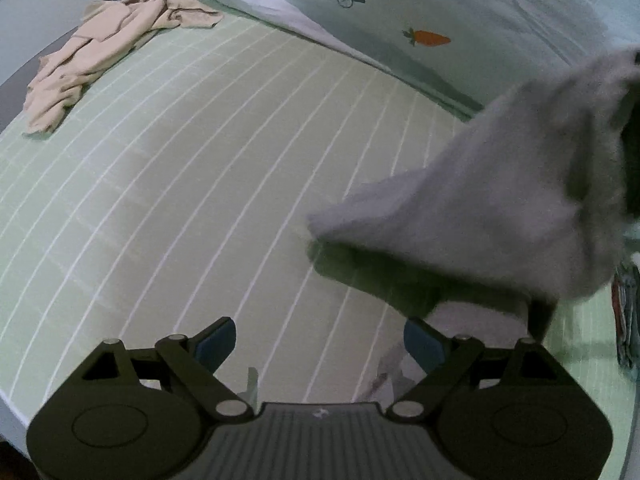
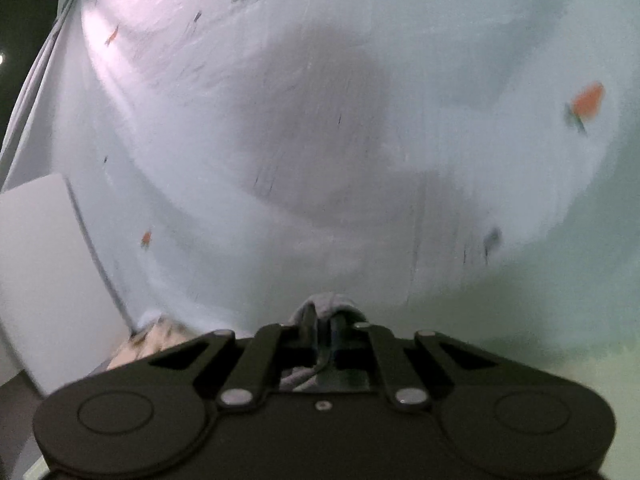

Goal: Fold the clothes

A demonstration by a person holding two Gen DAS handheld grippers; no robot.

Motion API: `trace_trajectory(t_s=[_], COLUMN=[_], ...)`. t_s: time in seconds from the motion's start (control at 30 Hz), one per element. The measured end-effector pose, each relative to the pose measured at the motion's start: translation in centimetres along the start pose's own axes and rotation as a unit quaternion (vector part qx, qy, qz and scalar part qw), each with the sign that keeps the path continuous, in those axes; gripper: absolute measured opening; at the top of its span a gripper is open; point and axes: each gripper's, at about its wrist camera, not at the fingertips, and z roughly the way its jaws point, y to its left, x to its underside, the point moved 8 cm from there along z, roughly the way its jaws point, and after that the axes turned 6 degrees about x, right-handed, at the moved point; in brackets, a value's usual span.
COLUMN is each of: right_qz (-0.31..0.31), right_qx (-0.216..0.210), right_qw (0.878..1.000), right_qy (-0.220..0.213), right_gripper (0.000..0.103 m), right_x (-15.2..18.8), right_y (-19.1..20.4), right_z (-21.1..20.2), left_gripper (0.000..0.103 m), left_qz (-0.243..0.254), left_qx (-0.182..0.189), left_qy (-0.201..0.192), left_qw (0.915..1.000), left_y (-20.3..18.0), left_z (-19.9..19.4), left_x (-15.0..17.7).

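Observation:
A grey garment hangs in the air at the right of the left wrist view, blurred, above the green striped bed sheet. My right gripper is shut on a bunch of this grey garment. My left gripper is open and empty, low over the sheet, to the left of and below the hanging cloth. A crumpled beige garment lies at the far left of the bed.
A pale blue duvet with carrot prints lies along the far side of the bed and fills the right wrist view. The bed's edge is at the left. A white panel stands at left.

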Motion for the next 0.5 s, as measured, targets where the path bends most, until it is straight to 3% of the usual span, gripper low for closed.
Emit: trace_trajectory(t_s=[0.17,0.23,0.27,0.33,0.4,0.5], right_qz=[-0.006,-0.008,-0.010,-0.019,-0.014,0.004], right_qx=[0.029,0.054,0.068,0.109,0.115,0.141], right_qw=[0.997,0.998,0.997,0.993,0.992,0.984], right_qy=[-0.068,-0.037,-0.020,0.032,0.058,0.108], right_gripper=[0.006,0.009,0.016,0.032,0.055,0.066], right_x=[-5.6,-4.9,-4.4,-1.6,2.1,7.7], right_y=[-2.4,-4.2,-5.0,-7.0,-8.5,-11.1], right_z=[5.2,8.1,9.5,10.9,9.9,7.2], left_gripper=[0.091,0.091,0.091,0.091,0.091,0.091], left_qz=[-0.006,-0.004,0.000,0.008,0.022,0.037], left_qx=[-0.004,-0.006,-0.006,-0.006,-0.007,-0.008], left_qy=[0.007,0.015,0.020,0.030,0.037,0.039], left_qw=[0.9999,0.9999,0.9998,0.9995,0.9991,0.9985], left_y=[-1.2,-1.8,-2.1,-2.7,-3.3,-4.1], left_z=[2.6,3.6,4.0,4.7,5.0,4.9], left_x=[-2.4,-2.8,-2.8,-2.7,-2.3,-1.9])
